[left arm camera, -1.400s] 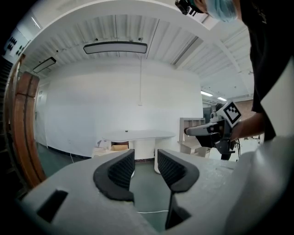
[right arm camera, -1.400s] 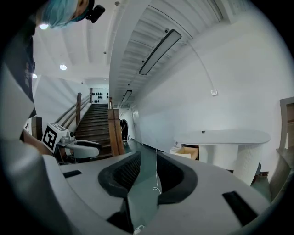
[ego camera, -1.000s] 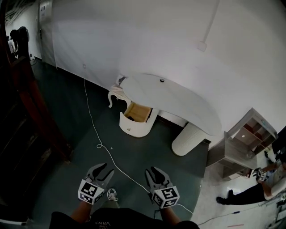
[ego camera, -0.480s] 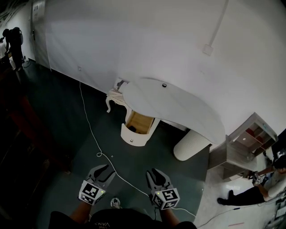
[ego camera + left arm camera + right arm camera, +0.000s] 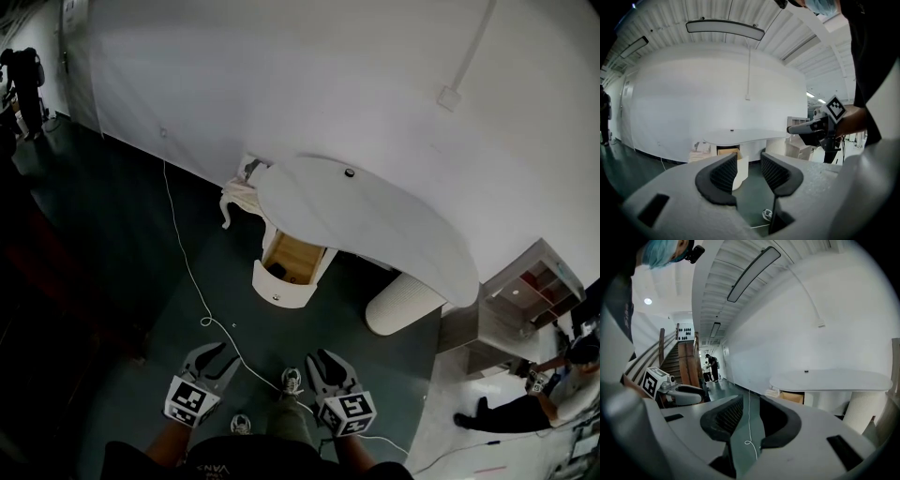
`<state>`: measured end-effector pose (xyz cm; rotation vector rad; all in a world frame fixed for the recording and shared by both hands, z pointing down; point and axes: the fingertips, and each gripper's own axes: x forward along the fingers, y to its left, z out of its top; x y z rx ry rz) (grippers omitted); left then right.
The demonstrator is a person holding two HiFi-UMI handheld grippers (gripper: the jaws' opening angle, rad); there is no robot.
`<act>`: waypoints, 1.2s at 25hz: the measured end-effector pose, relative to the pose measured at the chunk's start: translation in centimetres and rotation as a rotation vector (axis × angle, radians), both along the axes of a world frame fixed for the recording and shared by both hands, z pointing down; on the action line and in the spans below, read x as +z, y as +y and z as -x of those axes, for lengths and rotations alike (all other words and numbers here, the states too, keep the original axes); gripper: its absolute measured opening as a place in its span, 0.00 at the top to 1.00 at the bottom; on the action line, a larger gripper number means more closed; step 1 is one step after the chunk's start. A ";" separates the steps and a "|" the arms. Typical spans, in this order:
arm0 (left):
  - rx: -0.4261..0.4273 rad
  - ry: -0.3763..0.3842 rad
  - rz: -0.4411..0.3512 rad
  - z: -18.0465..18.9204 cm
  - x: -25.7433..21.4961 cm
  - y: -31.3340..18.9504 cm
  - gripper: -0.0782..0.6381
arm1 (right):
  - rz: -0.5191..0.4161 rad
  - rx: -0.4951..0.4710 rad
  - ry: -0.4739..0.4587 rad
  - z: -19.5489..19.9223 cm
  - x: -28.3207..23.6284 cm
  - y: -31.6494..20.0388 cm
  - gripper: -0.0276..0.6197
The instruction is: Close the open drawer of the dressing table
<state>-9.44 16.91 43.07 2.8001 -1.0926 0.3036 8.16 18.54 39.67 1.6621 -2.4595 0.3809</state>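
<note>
The white dressing table (image 5: 366,220) with a curved top stands against the far wall. Its rounded drawer (image 5: 286,267) is pulled out at the table's left end, showing a wooden inside and a knob (image 5: 275,298) on its white front. My left gripper (image 5: 214,354) and right gripper (image 5: 328,361) are held low and side by side, well short of the table, both open and holding nothing. The left gripper view shows the drawer (image 5: 729,152) far off past the parted jaws (image 5: 749,169). In the right gripper view, the table (image 5: 834,379) lies beyond my gripper (image 5: 751,416).
A white cable (image 5: 187,272) runs across the dark floor from the wall toward my feet. A round pedestal (image 5: 403,305) carries the table's right end. A small shelf unit (image 5: 525,300) and a person (image 5: 525,408) are at the right. A wooden staircase (image 5: 684,364) rises on the left.
The view has shifted a little toward the table, and my shoe has stepped forward between the two grippers. Both grippers keep their pose and stay open.
</note>
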 end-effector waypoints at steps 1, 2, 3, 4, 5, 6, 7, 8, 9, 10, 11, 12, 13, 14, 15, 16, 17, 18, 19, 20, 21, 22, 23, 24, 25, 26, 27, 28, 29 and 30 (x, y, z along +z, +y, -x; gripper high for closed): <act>-0.008 -0.005 0.005 -0.2 0.0 -0.5 0.68 | 0.001 -0.005 -0.001 -0.3 0.2 -0.7 0.78; -0.017 -0.016 0.016 -0.4 -0.1 -1.0 0.68 | 0.002 -0.012 -0.002 -0.6 0.4 -1.4 0.78; -0.030 -0.023 0.022 -0.6 -0.3 -1.6 0.68 | 0.005 -0.021 -0.005 -0.9 0.5 -2.1 0.78; -0.045 -0.023 0.018 -0.8 -0.2 -2.3 0.68 | 0.008 -0.030 -0.008 -1.2 0.7 -2.8 0.78; -0.059 -0.019 0.009 -1.0 -0.1 -2.9 0.68 | 0.011 -0.038 -0.011 -1.6 0.8 -3.5 0.78; -0.071 -0.018 -0.001 -1.3 0.1 -3.7 0.68 | 0.013 -0.045 -0.011 -2.0 0.8 -4.3 0.78; -0.082 -0.020 -0.007 -1.6 0.1 -4.4 0.68 | 0.014 -0.054 -0.008 -2.4 0.8 -5.2 0.78; -0.090 -0.025 -0.008 -1.9 0.1 -5.1 0.68 | 0.015 -0.063 -0.007 -2.7 0.8 -6.1 0.78; -0.097 -0.031 -0.005 -2.2 0.1 -5.8 0.68 | 0.015 -0.074 -0.008 -3.0 0.8 -7.0 0.78; -0.106 -0.035 0.003 -2.4 0.1 -6.6 0.68 | 0.017 -0.086 -0.006 -3.2 0.9 -7.9 0.78; -0.117 -0.038 0.017 -2.7 0.1 -7.4 0.68 | 0.021 -0.099 0.001 -3.4 0.9 -8.9 0.78; -0.130 -0.040 0.031 -3.0 0.1 -8.3 0.68 | 0.025 -0.111 0.008 -3.7 1.0 -9.8 0.78; -0.145 -0.041 0.039 -3.3 0.2 -9.3 0.68 | 0.030 -0.125 0.012 -4.2 1.1 -10.8 0.78; -0.162 -0.039 0.037 -3.7 0.2 -10.2 0.68 | 0.036 -0.137 0.015 -4.6 1.1 -11.7 0.78; -0.175 -0.037 0.032 -4.2 0.2 -11.0 0.68 | 0.041 -0.149 0.018 -5.2 1.2 -12.5 0.78; -0.186 -0.037 0.027 -4.7 0.4 -11.7 0.68 | 0.046 -0.161 0.021 -5.7 1.3 -13.3 0.78; -0.197 -0.040 0.023 -5.1 0.6 -12.3 0.68 | 0.051 -0.173 0.023 -6.1 1.3 -14.0 0.78; -0.210 -0.043 0.020 -5.4 0.9 -12.9 0.68 | 0.057 -0.187 0.024 -6.5 1.4 -14.7 0.78; -0.227 -0.046 0.023 -5.8 1.1 -13.4 0.68 | 0.063 -0.202 0.027 -6.9 1.6 -15.4 0.78; -0.245 -0.047 0.031 -6.0 1.5 -13.8 0.68 | 0.070 -0.220 0.030 -7.3 1.8 -16.0 0.78; -0.263 -0.047 0.042 -6.3 1.9 -14.1 0.68 | 0.076 -0.238 0.034 -7.6 1.9 -16.5 0.78; -0.280 -0.047 0.056 -6.5 2.5 -14.4 0.68 | 0.081 -0.255 0.038 -7.8 2.1 -17.0 0.78; -0.294 -0.049 0.070 -6.6 3.2 -14.8 0.68 | 0.085 -0.271 0.041 -8.0 2.2 -17.5 0.78; -0.307 -0.053 0.085 -6.8 4.0 -15.1 0.68 | 0.086 -0.287 0.044 -8.2 2.4 -18.1 0.78; -0.319 -0.059 0.098 -7.0 4.8 -15.5 0.68 | 0.085 -0.306 0.048 -8.3 2.6 -18.7 0.78; -0.330 -0.066 0.108 -7.2 5.5 -15.9 0.68 | 0.081 -0.326 0.052 -8.5 2.8 -19.3 0.78; -0.339 -0.074 0.117 -7.4 6.2 -16.3 0.68 | 0.078 -0.348 0.055 -8.6 3.0 -19.7 0.78; -0.346 -0.081 0.123 -7.7 6.8 -16.6 0.68 | 0.078 -0.367 0.059 -8.7 3.2 -20.1 0.78; -0.352 -0.088 0.128 -8.0 7.4 -17.0 0.68 | 0.079 -0.384 0.064 -8.8 3.4 -20.5 0.78; -0.356 -0.095 0.130 -8.3 7.9 -17.4 0.68 | 0.081 -0.396 0.069 -9.0 3.7 -20.9 0.78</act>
